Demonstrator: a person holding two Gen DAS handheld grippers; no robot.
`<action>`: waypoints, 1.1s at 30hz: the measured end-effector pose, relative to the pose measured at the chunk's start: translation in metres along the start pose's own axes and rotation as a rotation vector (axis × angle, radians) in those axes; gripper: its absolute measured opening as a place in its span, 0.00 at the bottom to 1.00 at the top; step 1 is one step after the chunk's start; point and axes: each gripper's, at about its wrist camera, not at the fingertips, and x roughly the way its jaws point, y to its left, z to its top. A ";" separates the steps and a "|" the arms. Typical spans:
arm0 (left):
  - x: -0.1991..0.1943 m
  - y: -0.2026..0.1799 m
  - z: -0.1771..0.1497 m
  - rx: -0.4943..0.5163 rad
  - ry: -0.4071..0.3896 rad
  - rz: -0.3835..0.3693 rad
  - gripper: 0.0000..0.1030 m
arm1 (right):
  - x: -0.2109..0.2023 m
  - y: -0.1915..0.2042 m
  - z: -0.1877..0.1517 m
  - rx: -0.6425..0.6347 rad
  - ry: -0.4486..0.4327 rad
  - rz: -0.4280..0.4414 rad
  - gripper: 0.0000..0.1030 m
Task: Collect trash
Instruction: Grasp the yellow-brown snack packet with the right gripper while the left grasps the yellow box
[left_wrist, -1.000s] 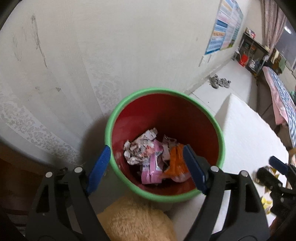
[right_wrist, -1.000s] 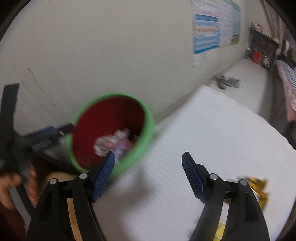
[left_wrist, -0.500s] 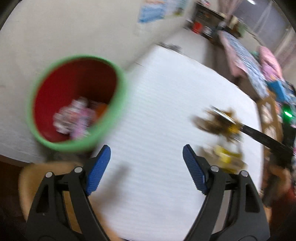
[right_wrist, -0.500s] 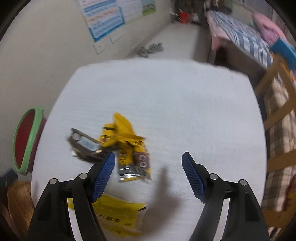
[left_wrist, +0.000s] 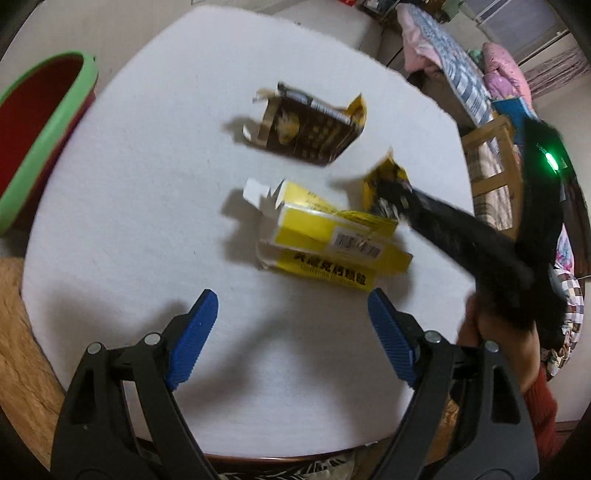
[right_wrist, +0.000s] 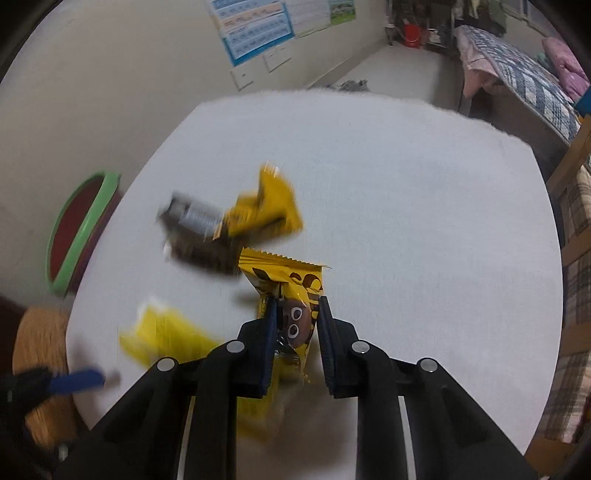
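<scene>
White cloth covers the desk (left_wrist: 129, 206); a bed (right_wrist: 524, 79) and a wall chart (right_wrist: 258, 26) stand beyond it. At the desk's left edge I see the green-rimmed red bin (left_wrist: 35, 122). Three trash items lie between my tools: a torn brown carton (left_wrist: 310, 129) farthest out, a flattened yellow box (left_wrist: 328, 240) nearer, and a yellow snack wrapper (right_wrist: 291, 295). My left tool (left_wrist: 288, 332) hovers above the cloth just short of the yellow box, jaws wide apart, gripping nothing. My right tool (right_wrist: 295, 332) has both pads clamped on the snack wrapper.
</scene>
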 end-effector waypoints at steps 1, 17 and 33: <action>0.002 0.000 0.000 -0.003 0.004 0.006 0.78 | -0.002 0.000 -0.007 0.000 0.005 0.007 0.19; 0.024 -0.029 0.002 0.063 0.020 0.088 0.78 | -0.047 -0.015 -0.057 0.197 -0.085 -0.002 0.22; 0.024 -0.033 0.003 0.124 -0.013 0.117 0.40 | -0.065 -0.022 -0.068 0.243 -0.149 -0.006 0.22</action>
